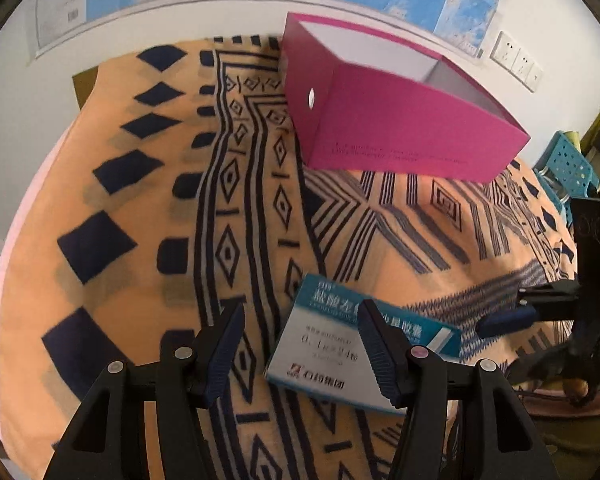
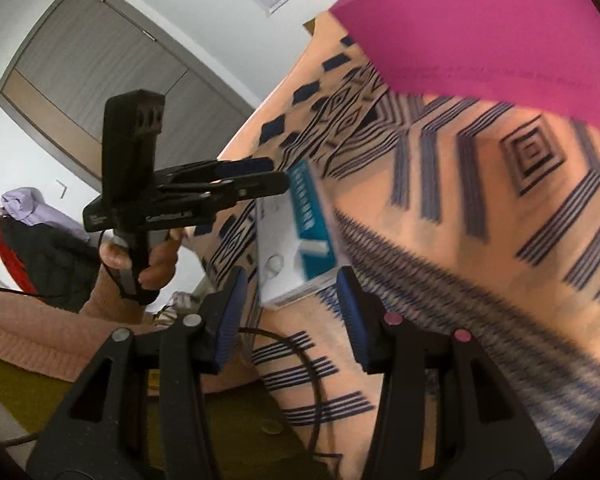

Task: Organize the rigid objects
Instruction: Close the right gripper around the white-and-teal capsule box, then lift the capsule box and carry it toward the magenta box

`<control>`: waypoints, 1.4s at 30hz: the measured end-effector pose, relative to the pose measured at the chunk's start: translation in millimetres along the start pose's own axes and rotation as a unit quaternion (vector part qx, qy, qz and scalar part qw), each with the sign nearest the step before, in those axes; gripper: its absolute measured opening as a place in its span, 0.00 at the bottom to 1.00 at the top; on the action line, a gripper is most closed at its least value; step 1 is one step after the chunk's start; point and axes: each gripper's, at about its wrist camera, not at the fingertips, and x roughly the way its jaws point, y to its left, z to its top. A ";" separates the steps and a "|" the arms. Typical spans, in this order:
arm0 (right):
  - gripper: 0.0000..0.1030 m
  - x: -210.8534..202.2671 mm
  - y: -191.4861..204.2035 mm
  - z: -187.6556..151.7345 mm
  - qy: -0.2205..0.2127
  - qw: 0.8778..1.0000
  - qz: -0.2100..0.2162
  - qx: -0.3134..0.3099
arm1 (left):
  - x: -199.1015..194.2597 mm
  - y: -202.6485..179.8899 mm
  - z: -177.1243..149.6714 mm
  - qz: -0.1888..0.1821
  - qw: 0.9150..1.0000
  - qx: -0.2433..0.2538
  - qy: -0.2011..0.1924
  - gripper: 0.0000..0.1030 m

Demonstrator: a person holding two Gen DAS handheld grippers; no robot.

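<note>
Patterned orange cloth (image 1: 140, 200) bears pink box (image 1: 400, 120); both grippers spread, empty, over medicine carton (image 1: 332, 344).

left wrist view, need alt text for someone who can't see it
An open left tool hangs over a blue and white medicine box lying on an orange patterned cloth. Beyond stands an open pink box; the right tool enters from the right.

An orange cloth (image 1: 148, 200) with dark blue geometric patterns covers the surface. A magenta box (image 1: 400, 128), open-topped, sits upper right. A teal-and-white carton (image 1: 324, 344) lies at lower centre.
</note>
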 end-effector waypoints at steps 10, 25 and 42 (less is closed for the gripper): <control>0.48 10.3 -6.1 -5.1 0.000 1.000 0.011 0.025 | 9.9 -6.3 -2.5 -0.030 0.999 0.002 0.014 0.58; 0.48 -19.2 -37.3 -1.0 -0.066 0.995 -0.010 0.076 | 32.2 -38.4 20.3 -0.048 0.998 -0.003 0.032 0.61; 0.48 -82.9 -66.6 -16.6 -0.137 0.980 -0.095 0.110 | 65.7 -97.4 52.7 -0.075 0.996 0.035 0.046 0.61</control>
